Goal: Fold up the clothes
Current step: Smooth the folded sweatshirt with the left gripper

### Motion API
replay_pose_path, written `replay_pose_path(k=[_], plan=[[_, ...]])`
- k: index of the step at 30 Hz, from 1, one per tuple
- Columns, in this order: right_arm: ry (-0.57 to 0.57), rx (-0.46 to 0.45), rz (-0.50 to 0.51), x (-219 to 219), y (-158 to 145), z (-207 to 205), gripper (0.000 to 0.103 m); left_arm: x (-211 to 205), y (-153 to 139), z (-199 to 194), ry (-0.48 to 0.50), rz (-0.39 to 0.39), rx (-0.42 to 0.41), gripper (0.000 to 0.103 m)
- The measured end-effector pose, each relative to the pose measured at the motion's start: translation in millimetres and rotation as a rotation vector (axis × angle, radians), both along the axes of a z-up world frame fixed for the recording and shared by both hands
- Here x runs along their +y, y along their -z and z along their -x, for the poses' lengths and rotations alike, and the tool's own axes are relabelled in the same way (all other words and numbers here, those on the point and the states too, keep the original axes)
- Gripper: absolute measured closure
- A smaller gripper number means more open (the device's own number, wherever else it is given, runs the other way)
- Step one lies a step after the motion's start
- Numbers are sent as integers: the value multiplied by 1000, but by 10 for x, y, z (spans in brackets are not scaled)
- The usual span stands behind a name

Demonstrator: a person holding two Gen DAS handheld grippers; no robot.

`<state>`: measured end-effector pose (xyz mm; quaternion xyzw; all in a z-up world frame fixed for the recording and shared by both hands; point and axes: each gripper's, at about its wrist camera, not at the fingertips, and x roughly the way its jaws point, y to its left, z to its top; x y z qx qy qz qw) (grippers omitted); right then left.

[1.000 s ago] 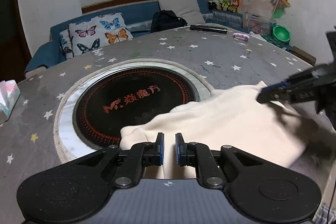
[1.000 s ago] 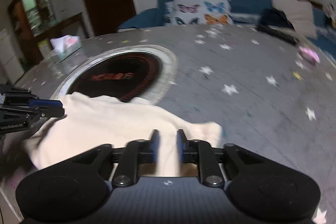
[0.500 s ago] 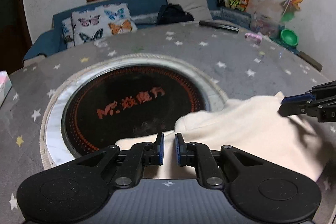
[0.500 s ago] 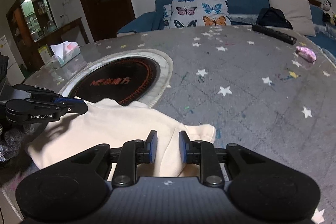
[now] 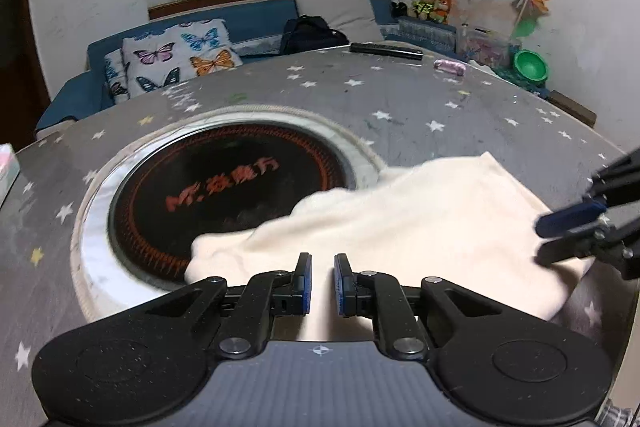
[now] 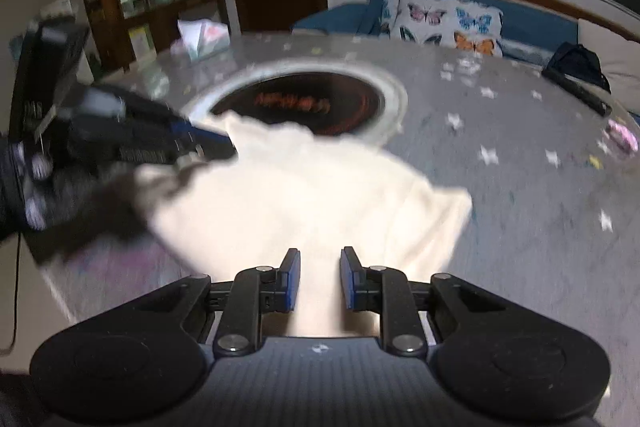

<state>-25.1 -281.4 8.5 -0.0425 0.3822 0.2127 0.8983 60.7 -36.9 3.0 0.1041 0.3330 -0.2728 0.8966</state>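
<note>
1. Desk (image 5: 400,99): round, grey, star-printed. It fills both views. A dark round hotplate (image 5: 224,195) is sunk in at centre-left of the left wrist view.
2. Cream garment (image 5: 400,227): lies bunched on the desk, lower right of the left wrist view, its far edge lapping over the hotplate rim. It shows some layers but no clean rectangle. Whether this is a mid-fold state or a loose heap I cannot settle.
3. Left hand-held gripper (image 5: 320,283): bottom centre, low over the garment's near edge. Its jaws stand a narrow gap apart with cloth visible between them, but a pinch is not confirmed.
4. Right hand-held gripper (image 6: 319,279): bottom centre of its own blurred view. Its gap is somewhat wider, cloth lies beneath, and no grip is evident.
5. Judgement: to fold well, take matching edge points, keep both grippers level, and pull the cloth off the hotplate rim so that it lies flat before creasing.
</note>
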Motion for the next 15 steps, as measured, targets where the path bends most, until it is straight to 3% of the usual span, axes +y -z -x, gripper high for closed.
replay_pose_path(k=[7,15], plan=[[-10,-8,43,-52,57,154,84,230,-3,195,-45,34,0,88],[-42,-18,118,-62,57,219,89,308,38,383,-75,116,58,89]])
